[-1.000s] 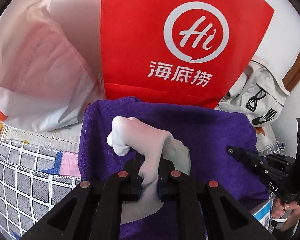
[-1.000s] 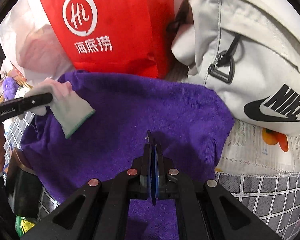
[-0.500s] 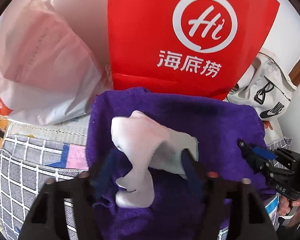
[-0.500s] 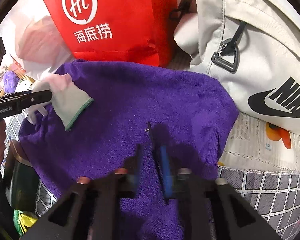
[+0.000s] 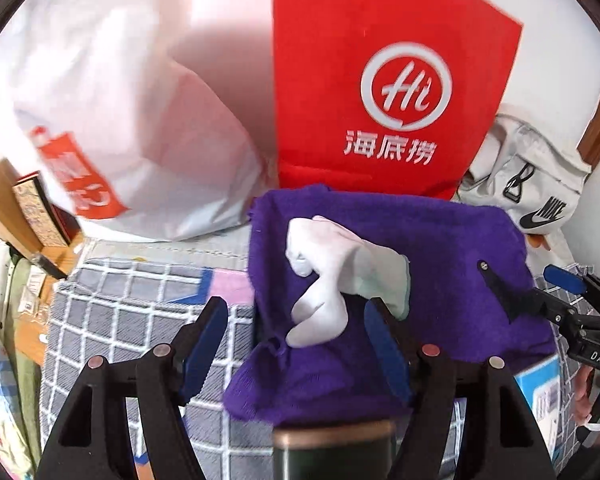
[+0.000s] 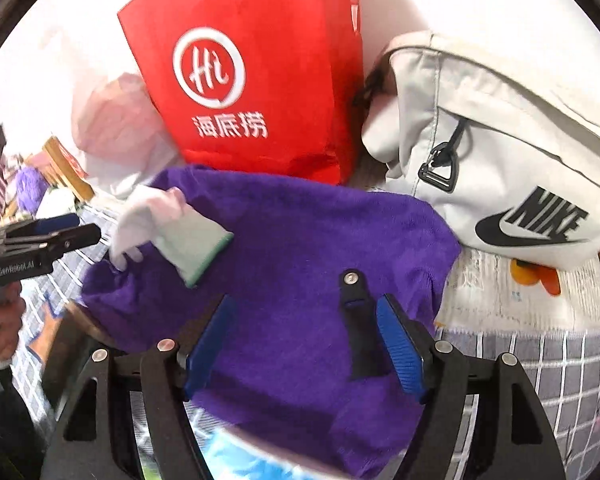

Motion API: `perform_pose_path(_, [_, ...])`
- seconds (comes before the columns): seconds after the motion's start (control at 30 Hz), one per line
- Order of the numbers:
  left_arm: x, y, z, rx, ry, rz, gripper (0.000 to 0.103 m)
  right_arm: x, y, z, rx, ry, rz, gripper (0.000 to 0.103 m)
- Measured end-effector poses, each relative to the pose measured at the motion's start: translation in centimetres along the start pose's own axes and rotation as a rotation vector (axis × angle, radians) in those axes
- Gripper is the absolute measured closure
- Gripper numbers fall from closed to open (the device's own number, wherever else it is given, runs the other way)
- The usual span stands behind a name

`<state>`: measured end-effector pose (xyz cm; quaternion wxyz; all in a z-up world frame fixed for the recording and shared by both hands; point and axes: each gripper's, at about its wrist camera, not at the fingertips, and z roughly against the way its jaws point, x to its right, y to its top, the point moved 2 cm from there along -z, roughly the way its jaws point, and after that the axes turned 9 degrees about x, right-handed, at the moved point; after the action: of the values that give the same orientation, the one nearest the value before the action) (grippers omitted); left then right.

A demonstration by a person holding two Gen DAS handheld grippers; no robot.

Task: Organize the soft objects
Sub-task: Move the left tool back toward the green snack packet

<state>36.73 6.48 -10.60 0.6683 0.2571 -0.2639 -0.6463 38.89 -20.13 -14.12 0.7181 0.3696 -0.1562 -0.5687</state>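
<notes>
- White glove (image 5: 342, 276) lies crumpled on the purple towel (image 5: 440, 240), toward the towel's left edge; green-trimmed cuff points right, fingers bunched and twisted.
- Left gripper (image 5: 296, 336): jaws wide apart, one either side of the glove's lower fingers, gripping nothing.
- Right gripper (image 6: 304, 340): jaws spread over the towel's middle, empty, well right of the glove.
- Purple towel drapes over something boxy; its front-left corner sags in a fold.
- Behind the towel: red paper bag (image 5: 392, 80). Right of it: grey Nike bag (image 6: 500, 140). Left of it: white plastic bag (image 5: 140, 120). Checked cloth (image 5: 132, 312) beneath.
- Judgement: glove looks set down. To tidy it, pinch the cuff only, avoid snagging towel pile, and lift slowly so the twisted fingers hang free.
</notes>
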Motion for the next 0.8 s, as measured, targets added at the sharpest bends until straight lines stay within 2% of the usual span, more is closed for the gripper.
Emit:
perform_pose_path(0.13, [-1.1,-1.2,3.1,0.019,-0.018,0.027,0.034,-0.7,-0.6,3.7,0.073,-0.004,-0.056,0.029])
perform_pose_path(0.3, [-1.2,-3.6,7.2,0.025,-0.061,0.051,0.034,-2.8,-2.4,6.9,0.047,-0.103,0.058,0.029])
perform_pose_path(0.47, [-1.1,-6.4,11.0,0.046,-0.097,0.082,0.034,-3.8,-5.7,10.3,0.01,-0.079,0.011,0.029])
perform_pose_path(0.53, [-1.2,-7.5,12.1,0.048,-0.098,0.092,0.034,-4.4,-7.2,11.6,0.011,-0.1,0.007,0.024])
perform_pose_path(0.6, [-1.2,-8.9,13.0,0.05,-0.098,0.094,0.034,-4.9,-8.3,12.9,0.018,-0.118,0.003,0.012])
perform_pose_path(0.73, [-0.8,-11.2,14.1,0.048,-0.108,0.098,0.034,-6.1,-11.0,16.3,0.096,-0.133,0.025,0.011])
perform_pose_path(0.8, [-0.4,-12.8,14.1,0.032,-0.113,0.092,0.034,-6.9,-12.3,17.4,0.122,-0.113,0.054,0.01])
